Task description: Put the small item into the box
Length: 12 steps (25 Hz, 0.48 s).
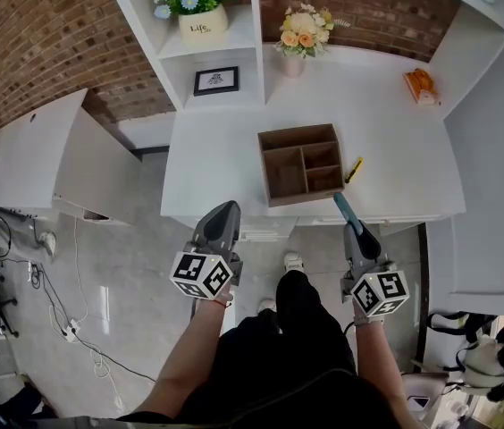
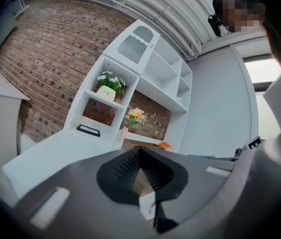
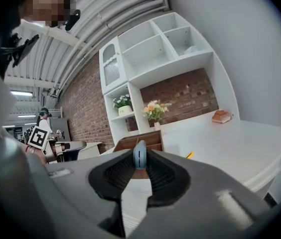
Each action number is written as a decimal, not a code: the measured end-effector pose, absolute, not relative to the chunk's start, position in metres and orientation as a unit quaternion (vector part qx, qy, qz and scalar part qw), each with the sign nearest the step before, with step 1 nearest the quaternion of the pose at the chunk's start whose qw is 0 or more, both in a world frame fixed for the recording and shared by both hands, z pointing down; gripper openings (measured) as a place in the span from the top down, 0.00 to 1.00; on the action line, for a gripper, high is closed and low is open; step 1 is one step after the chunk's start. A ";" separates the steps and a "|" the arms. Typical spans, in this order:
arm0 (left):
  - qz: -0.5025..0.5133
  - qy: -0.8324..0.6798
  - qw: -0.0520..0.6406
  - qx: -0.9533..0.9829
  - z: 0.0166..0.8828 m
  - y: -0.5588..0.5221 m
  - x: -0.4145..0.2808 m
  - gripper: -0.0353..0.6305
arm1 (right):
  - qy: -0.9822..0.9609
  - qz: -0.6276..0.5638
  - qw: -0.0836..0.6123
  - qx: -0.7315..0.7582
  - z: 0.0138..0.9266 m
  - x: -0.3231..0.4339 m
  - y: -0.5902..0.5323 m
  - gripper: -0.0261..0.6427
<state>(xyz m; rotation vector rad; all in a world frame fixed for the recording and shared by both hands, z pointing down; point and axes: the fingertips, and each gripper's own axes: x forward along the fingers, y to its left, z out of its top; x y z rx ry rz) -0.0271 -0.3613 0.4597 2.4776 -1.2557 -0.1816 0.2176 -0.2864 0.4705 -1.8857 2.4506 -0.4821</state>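
- My right gripper (image 3: 139, 159) is clenched on a small blue item (image 1: 345, 209). It is a slim piece that sticks out past the jaw tips and points toward the box (image 1: 298, 132). I judge this is the piece meant to go in, carried end-first so it can be lowered into a compartment.
- In the head view the item's tip shows at about the front edge of the surface (image 1: 386, 141), near the box's right front corner and not yet above the box.
- My left gripper (image 2: 140, 151) is closed on nothing, its jaw tips meeting. I hold it back on the left, well apart from the box, probably to keep the approach free.
- The box is wooden and open-topped, split into several compartments that all look empty. It sits near the front of the surface, within easy reach.
- A yellow item (image 1: 354, 170) lies on the surface just beside the box's right side.
- The surface is white. At the back stands a vase of flowers (image 1: 303, 32), and to the right lies an orange object (image 1: 420, 83).
- A white shelf unit (image 1: 173, 47) holds potted flowers (image 1: 200, 12) and a framed picture (image 1: 216, 80), with a brick wall (image 1: 29, 52) behind.
- The floor (image 1: 145, 266) is grey, with cables (image 1: 82, 329) at the left.
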 end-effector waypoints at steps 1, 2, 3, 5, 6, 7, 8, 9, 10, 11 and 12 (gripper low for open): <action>-0.063 -0.445 0.179 0.875 0.460 -0.365 -0.026 0.95 | 0.783 -0.156 0.005 -0.602 0.471 0.219 -0.291 0.87; -0.063 -0.447 0.180 0.874 0.460 -0.369 -0.026 0.94 | 0.784 -0.157 0.004 -0.600 0.472 0.220 -0.295 0.87; -0.063 -0.449 0.180 0.873 0.461 -0.373 -0.026 0.94 | 0.785 -0.158 0.002 -0.598 0.472 0.221 -0.300 0.87; -0.063 -0.453 0.181 0.871 0.461 -0.381 -0.025 0.94 | 0.788 -0.160 -0.002 -0.595 0.474 0.222 -0.309 0.87; -0.063 -0.455 0.182 0.869 0.462 -0.384 -0.025 0.94 | 0.789 -0.160 -0.004 -0.594 0.474 0.223 -0.313 0.87; -0.063 -0.457 0.183 0.868 0.463 -0.388 -0.024 0.95 | 0.790 -0.161 -0.006 -0.592 0.475 0.224 -0.317 0.87; -0.063 -0.459 0.184 0.867 0.464 -0.391 -0.023 0.95 | 0.792 -0.161 -0.009 -0.589 0.476 0.224 -0.321 0.87; -0.064 -0.460 0.185 0.866 0.464 -0.394 -0.022 0.95 | 0.794 -0.162 -0.014 -0.586 0.477 0.224 -0.325 0.87; -0.064 -0.462 0.186 0.865 0.465 -0.397 -0.022 0.94 | 0.796 -0.162 -0.018 -0.583 0.478 0.223 -0.328 0.87; -0.064 -0.464 0.187 0.864 0.466 -0.399 -0.021 0.94 | 0.798 -0.163 -0.022 -0.580 0.480 0.223 -0.331 0.87; -0.064 -0.465 0.188 0.863 0.467 -0.401 -0.020 0.94 | 0.799 -0.164 -0.025 -0.578 0.481 0.223 -0.334 0.86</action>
